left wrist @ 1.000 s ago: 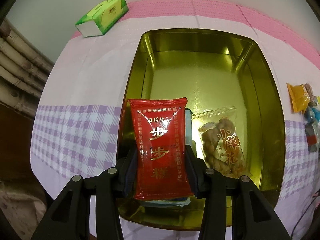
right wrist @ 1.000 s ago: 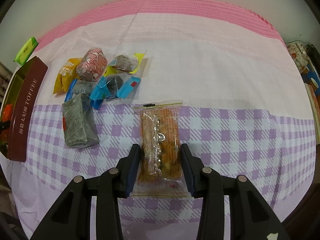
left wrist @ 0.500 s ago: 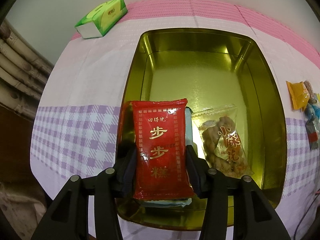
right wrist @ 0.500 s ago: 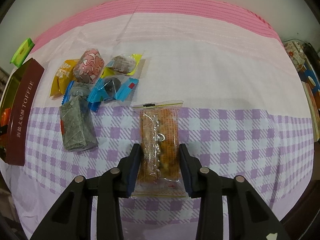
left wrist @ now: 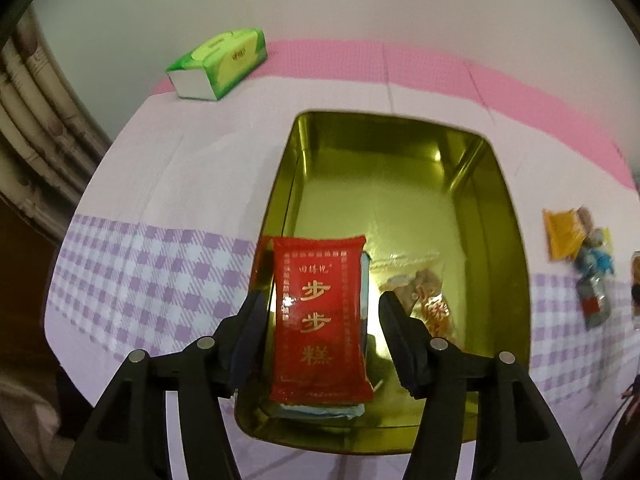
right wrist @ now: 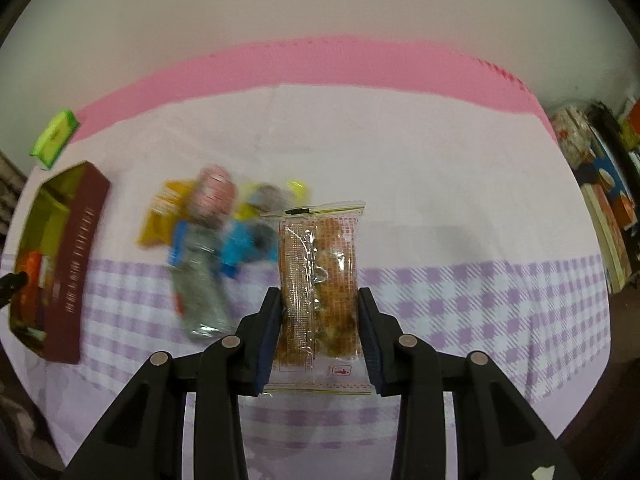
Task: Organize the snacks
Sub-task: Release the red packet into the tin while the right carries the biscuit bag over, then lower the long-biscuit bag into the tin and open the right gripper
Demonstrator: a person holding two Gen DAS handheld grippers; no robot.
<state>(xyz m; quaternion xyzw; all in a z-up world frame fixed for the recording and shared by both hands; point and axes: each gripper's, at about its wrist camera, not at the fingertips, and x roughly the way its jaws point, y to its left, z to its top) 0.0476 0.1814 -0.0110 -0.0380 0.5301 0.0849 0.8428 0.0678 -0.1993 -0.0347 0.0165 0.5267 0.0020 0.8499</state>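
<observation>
Left wrist view, left claw (left wrist: pixel 320 320) now spread off red packet (left wrist: pixel 320 320), right claw (right wrist: pixel 319 332) lifting clamped biscuit pack (right wrist: pixel 319 284)

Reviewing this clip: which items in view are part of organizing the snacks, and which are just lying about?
Part of the job:
- red snack packet, in the gold tin between the open left gripper
- clear twist-snack bag, in the tin
- clear biscuit packet, clamped by the right gripper
- loose candy pile

Lying about:
- green tissue pack
- checked tablecloth
</observation>
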